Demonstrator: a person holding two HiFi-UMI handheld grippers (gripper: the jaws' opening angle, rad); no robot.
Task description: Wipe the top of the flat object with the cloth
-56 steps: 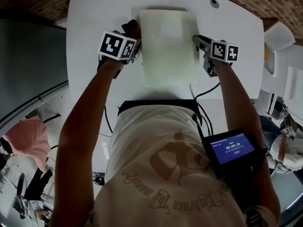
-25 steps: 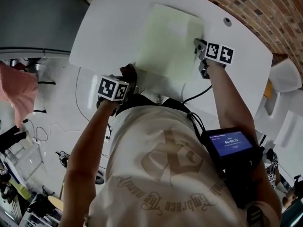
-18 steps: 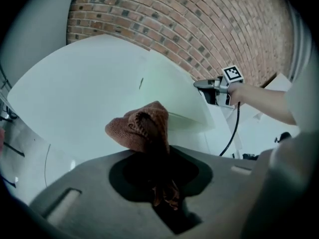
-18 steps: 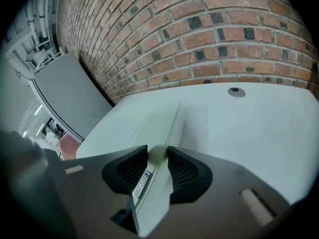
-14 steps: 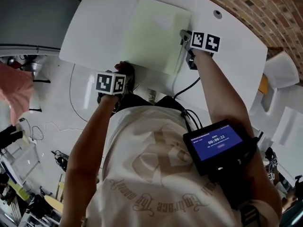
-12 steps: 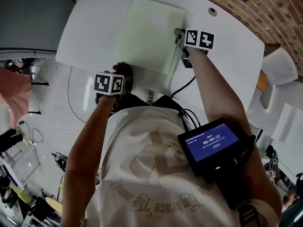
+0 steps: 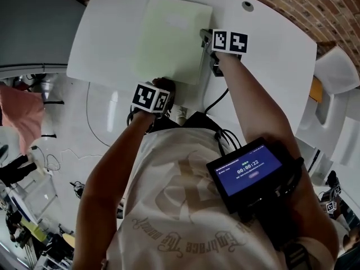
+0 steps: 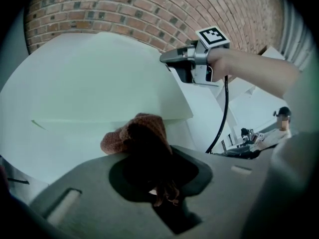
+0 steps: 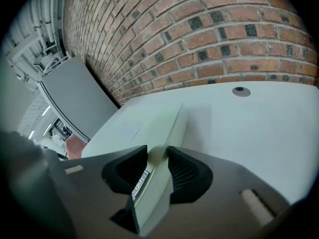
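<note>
Flat object: A thin, pale green rectangular flat object [image 7: 169,38] lies on the white counter [image 7: 270,38]. Its short near edge faces the person and its top is bare.

Steadying grip: The right gripper [image 9: 157,156] sits at the flat object's right edge. Its fingers are closed on that edge, one on each side.

Cloth: A small brown cloth [image 8: 138,134] is pinched in the closed fingers of the left gripper [image 8: 158,176]. A bunched wad bulges out past the tips. It sits at the near edge, close to the near right corner. I cannot tell whether it presses on the top yet.

Step in hand: Probably bringing the cloth onto the top to start the first stroke.

Doing it well: Lower the left gripper until the soft wad, not the hard fingers, meets the top. Keep the pressure light and even. Sweep from the near edge to the far one in straight, overlapping passes across the whole width.

Holding still: The right grip likely needs to stay firm, since a smooth slab on a smooth counter could slide under the wiping.

Watch for: The cloth may work loose from the fingers. The strip beside the right gripper is easily missed.

Around it: A black cable [image 8: 225,108] trails from the right gripper. A brick wall [image 9: 199,34] stands beyond the counter.
</note>
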